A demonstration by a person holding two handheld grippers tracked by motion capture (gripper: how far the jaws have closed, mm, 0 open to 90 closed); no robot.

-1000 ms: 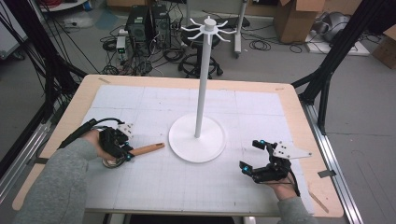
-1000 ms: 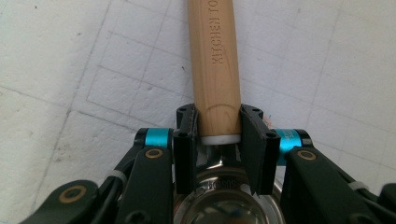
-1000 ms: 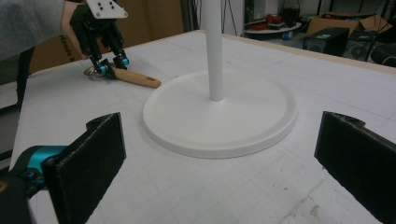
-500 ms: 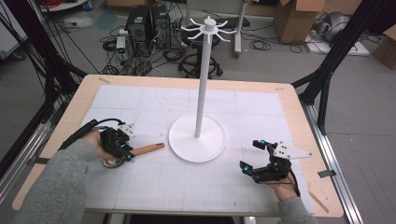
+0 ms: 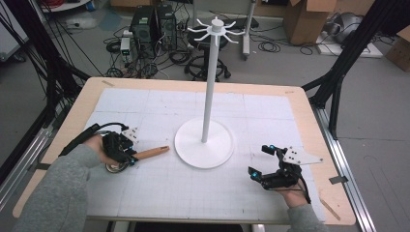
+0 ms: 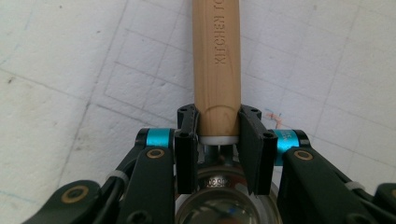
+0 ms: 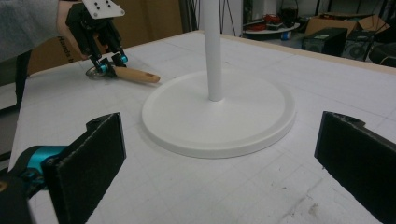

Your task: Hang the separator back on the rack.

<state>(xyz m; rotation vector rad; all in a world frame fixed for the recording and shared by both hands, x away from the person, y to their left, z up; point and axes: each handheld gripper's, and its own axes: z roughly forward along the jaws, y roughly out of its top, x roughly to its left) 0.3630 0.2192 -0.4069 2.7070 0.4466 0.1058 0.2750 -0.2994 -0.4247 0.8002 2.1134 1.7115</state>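
A utensil with a wooden handle (image 5: 151, 153) and a round metal head (image 5: 114, 167) lies on the white gridded mat at the left. My left gripper (image 5: 131, 158) is shut on the handle's end beside the metal head; in the left gripper view both pads (image 6: 252, 140) press against the handle (image 6: 217, 60). My right gripper (image 5: 258, 159) rests at the front right with its jaws wide open and nothing between them. In the right gripper view the left gripper (image 7: 108, 64) holds the handle (image 7: 135, 75) low on the mat.
A white stand with a round base (image 5: 193, 150) and a tall pole (image 5: 209, 92) topped by radiating hooks (image 5: 215, 30) sits mid-table between the grippers. The wooden table edge (image 5: 309, 101) borders the mat. Computer towers (image 5: 152, 21) and cables lie on the floor behind.
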